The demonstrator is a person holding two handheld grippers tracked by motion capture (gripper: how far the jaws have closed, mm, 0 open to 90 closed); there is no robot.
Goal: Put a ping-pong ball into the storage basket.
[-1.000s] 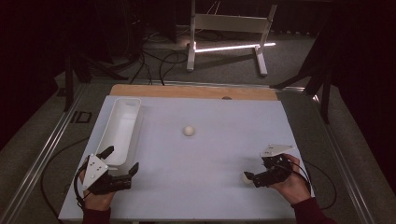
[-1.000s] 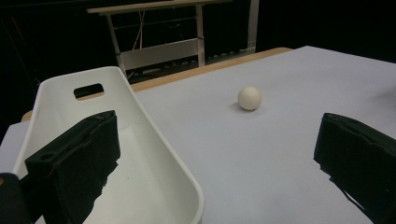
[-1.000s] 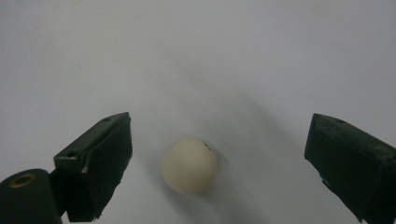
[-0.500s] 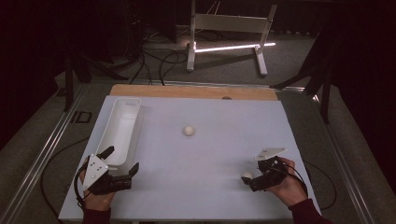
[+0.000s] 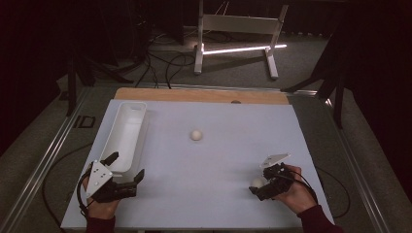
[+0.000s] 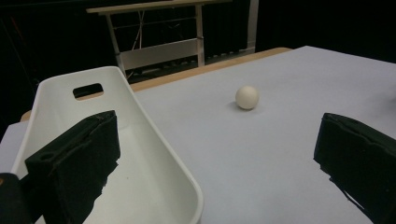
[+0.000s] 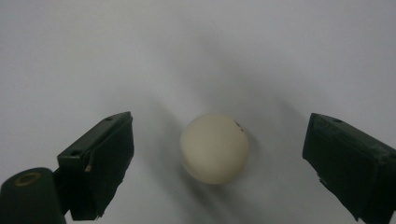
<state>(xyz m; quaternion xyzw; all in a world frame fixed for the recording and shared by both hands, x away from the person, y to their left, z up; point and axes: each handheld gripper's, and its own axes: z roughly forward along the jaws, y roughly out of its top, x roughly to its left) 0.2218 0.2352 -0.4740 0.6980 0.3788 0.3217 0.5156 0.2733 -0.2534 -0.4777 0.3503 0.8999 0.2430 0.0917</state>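
A: Dark room, white sheet over the table (image 5: 214, 194), wood strip along the far edge, light bar on the floor behind.

B: Right side?

A: Right gripper (image 5: 260, 185) is near the front right corner, jaws spread wide, straddling a cream ball (image 7: 215, 148). Ball sits on the sheet between the pads, touching neither. Nothing grasped yet.

B: So closing is next, I'd guess.

A: Likely. Ball looks roughly centred in the right gripper view. I'd hold that line and close slowly so both pads meet it together. One pad landing first could roll it off; it's round and free on a flat sheet.

B: Left?

A: Left gripper (image 5: 127, 177) is at the front left, jaws released, holding nothing. One jaw hangs over the near end of the white tray (image 6: 154, 140), the other over bare sheet.

B: Tray contents?

A: What shows of the inside looks empty. Long white tub, handle slot in the far wall. A second ball (image 5: 196, 135) lies mid-table, well apart from both grippers.
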